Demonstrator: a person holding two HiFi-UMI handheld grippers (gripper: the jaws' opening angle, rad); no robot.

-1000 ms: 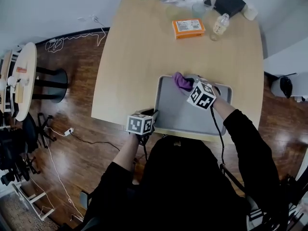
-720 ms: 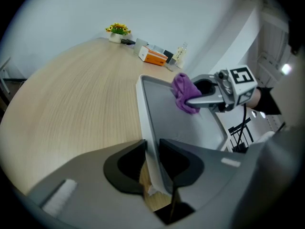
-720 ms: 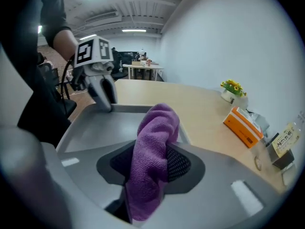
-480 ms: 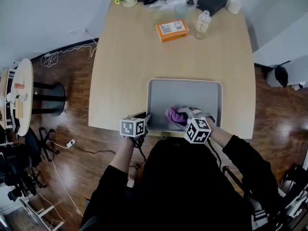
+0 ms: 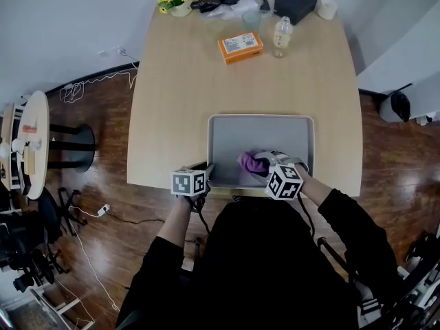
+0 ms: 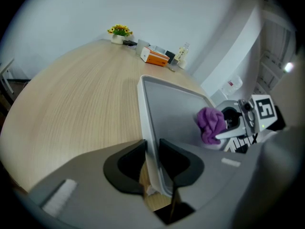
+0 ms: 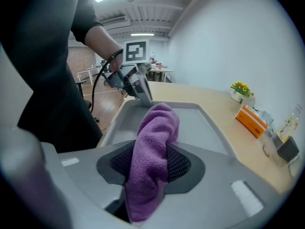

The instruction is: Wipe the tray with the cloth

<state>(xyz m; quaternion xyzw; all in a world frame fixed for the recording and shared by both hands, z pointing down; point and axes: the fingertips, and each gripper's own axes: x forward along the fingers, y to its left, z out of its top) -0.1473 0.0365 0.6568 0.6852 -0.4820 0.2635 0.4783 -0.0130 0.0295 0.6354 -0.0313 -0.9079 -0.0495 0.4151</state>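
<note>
At the table's (image 5: 179, 102) near edge, left gripper (image 5: 207, 171) clamps tray (image 5: 261, 130), right gripper (image 5: 264, 163) pinches cloth (image 5: 250, 161); hard scrubbing could tug it loose.

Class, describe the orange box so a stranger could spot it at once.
Go to the far end of the wooden table, beyond the grey tray. The orange box lies flat there, left of a clear bottle, the only orange thing among them.

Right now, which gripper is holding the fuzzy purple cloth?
The right gripper: its jaws pinch the fuzzy purple cloth. The left gripper clamps the flat grey tray instead.
</note>
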